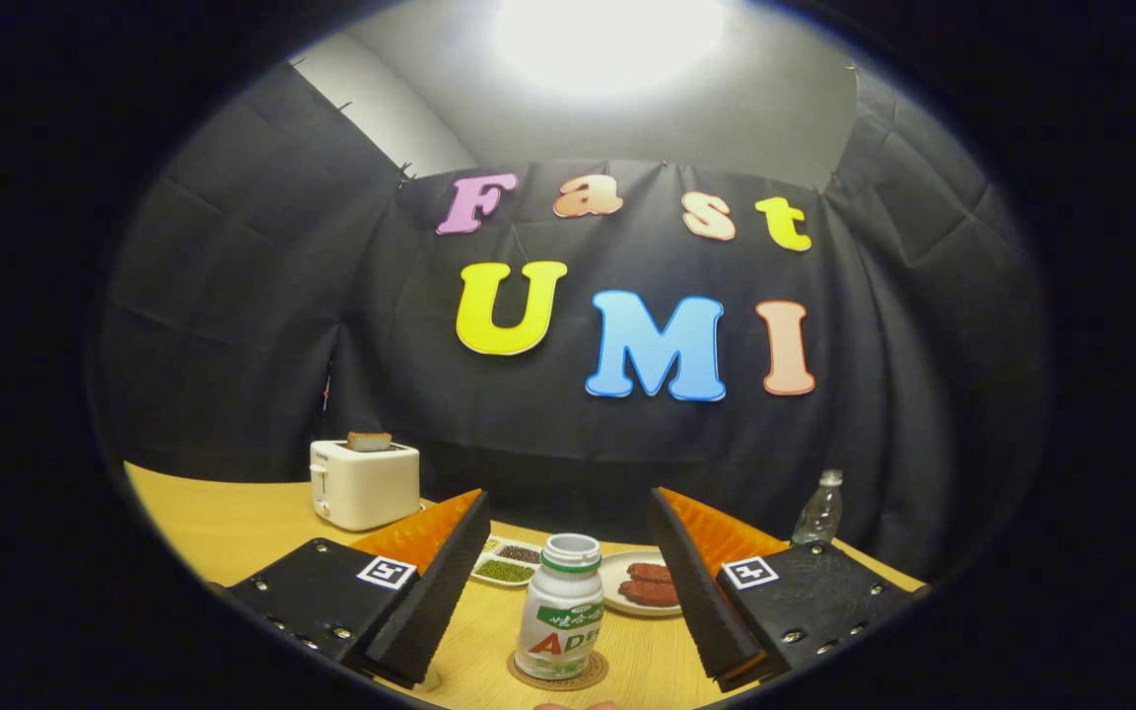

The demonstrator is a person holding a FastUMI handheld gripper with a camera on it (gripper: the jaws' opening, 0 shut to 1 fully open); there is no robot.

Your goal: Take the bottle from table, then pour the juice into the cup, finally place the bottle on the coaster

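The gripper stands wide open, ridged fingers flanking but clear of a white plastic bottle, green-banded, lidless, upright on a round coaster. Far left, a toaster; far right, a clear water bottle.

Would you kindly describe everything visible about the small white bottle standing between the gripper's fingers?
The bottle is small, white and plastic-looking, with a green band at its neck and a printed label around its body. Its mouth is open, with no cap on. It stands upright on a round brown coaster on the yellow table. The tool is open: the bottle sits between the fingers, and neither touches it.
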